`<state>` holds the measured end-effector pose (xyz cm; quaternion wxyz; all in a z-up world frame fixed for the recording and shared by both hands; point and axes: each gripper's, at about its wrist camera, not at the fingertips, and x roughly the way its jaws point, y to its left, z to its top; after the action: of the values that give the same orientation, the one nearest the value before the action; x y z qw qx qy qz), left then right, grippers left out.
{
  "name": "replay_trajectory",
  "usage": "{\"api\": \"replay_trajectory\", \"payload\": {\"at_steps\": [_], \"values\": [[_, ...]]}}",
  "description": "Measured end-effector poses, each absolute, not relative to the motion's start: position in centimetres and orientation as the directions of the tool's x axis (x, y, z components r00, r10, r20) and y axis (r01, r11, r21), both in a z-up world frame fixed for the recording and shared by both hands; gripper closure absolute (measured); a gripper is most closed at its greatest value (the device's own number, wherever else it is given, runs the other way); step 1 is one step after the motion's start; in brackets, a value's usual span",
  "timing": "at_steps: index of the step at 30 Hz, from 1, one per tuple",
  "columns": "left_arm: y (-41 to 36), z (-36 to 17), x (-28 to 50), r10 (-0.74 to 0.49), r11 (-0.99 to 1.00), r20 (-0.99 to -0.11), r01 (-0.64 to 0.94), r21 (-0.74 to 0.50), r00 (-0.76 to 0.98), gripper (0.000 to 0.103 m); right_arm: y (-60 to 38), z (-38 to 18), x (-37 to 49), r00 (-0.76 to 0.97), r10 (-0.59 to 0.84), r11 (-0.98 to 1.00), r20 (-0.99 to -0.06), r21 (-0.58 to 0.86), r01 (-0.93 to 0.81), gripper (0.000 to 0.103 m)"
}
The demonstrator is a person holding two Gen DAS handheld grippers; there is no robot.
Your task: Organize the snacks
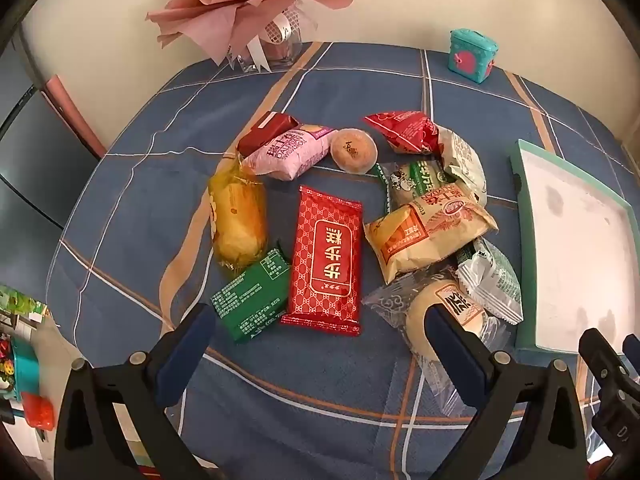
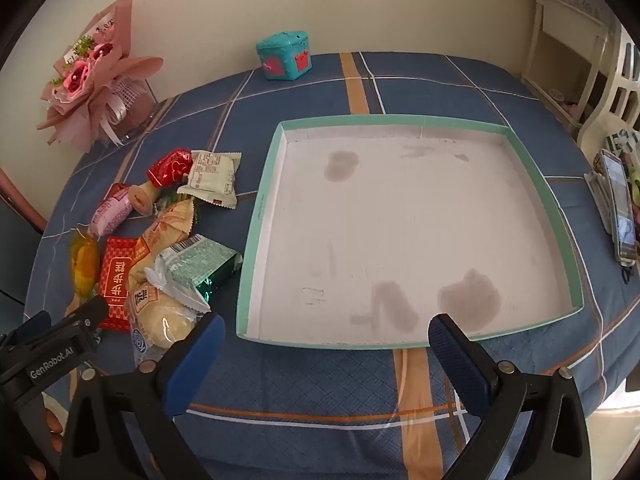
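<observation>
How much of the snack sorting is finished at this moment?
Nothing looks done yet: the tray holds no snacks, only stains. Nothing is in hand either; the left gripper and the right gripper are both open and hold nothing. All is left: the snacks, among them the red packet and the green packet, lie on the tablecloth beside the tray.

Each hand-held gripper, left and right, was a black plastic frame with two angled arms tipped by dark blue ribbed pads. Silver screws marked the pivots. White "GenRobot.AI" lettering ran at 9 o'clock in the right wrist view.
</observation>
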<state>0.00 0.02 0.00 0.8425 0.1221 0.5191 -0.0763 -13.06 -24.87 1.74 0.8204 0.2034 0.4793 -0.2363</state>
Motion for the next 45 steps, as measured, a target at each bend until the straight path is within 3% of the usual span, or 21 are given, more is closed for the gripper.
{"api": "replay_trajectory", "payload": {"at_steps": [45], "values": [[0.48,-0.53,0.35,-0.02,0.961,-0.913,0.261,0.095,0.407,0.0,-24.43,0.99,-12.83,0.396,-0.182,0.808,-0.9,0.093,0.582,0.0]]}}
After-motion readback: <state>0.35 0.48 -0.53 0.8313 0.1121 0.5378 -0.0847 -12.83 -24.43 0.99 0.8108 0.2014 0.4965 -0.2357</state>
